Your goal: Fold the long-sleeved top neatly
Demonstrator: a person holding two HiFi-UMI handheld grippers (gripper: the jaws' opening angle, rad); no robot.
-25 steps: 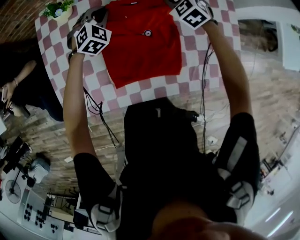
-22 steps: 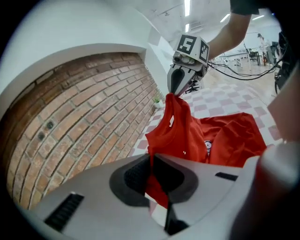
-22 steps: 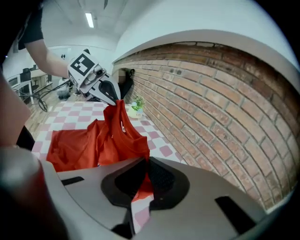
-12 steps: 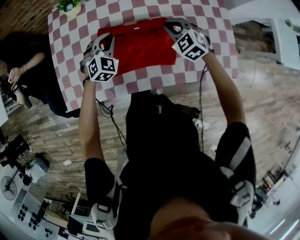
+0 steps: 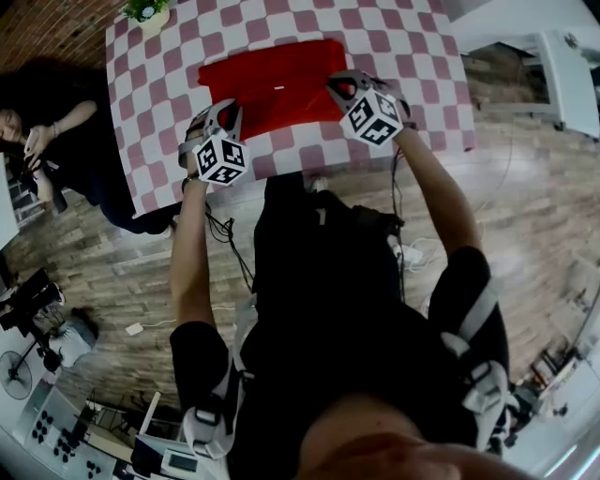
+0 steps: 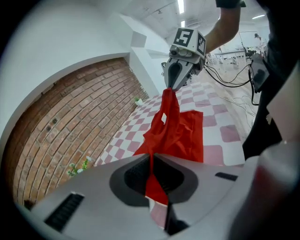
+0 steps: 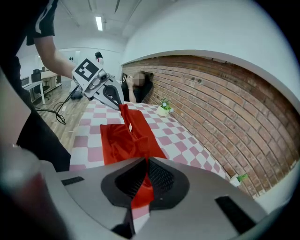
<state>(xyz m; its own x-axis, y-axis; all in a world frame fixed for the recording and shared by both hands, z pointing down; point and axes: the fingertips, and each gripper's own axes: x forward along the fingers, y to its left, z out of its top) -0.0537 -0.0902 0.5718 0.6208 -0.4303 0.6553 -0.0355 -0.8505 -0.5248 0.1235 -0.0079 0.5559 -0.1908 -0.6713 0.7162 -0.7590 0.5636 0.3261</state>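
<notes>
The red long-sleeved top (image 5: 281, 80) lies as a wide band on the pink-and-white checked table (image 5: 412, 56). My left gripper (image 5: 223, 120) is at the band's near left corner and my right gripper (image 5: 343, 88) at its near right corner. In the left gripper view, red cloth (image 6: 174, 133) is pinched in my left gripper (image 6: 152, 174) and runs up to the right gripper (image 6: 169, 87), which also clamps it. In the right gripper view, the right gripper (image 7: 143, 185) is shut on the cloth (image 7: 126, 136), which stretches to the left gripper (image 7: 120, 105). The held edge hangs lifted above the table.
A small potted plant (image 5: 145, 11) stands at the table's far left corner, by a brick wall (image 7: 211, 103). A seated person (image 5: 56, 141) is left of the table. Cables (image 5: 220, 248) lie on the wood floor near the table's front edge. White furniture (image 5: 562, 66) stands at the right.
Both grippers have carried the held edge of the top from the far part of the table toward its near side, over the rest of the top. The red shape now looks shorter.
</notes>
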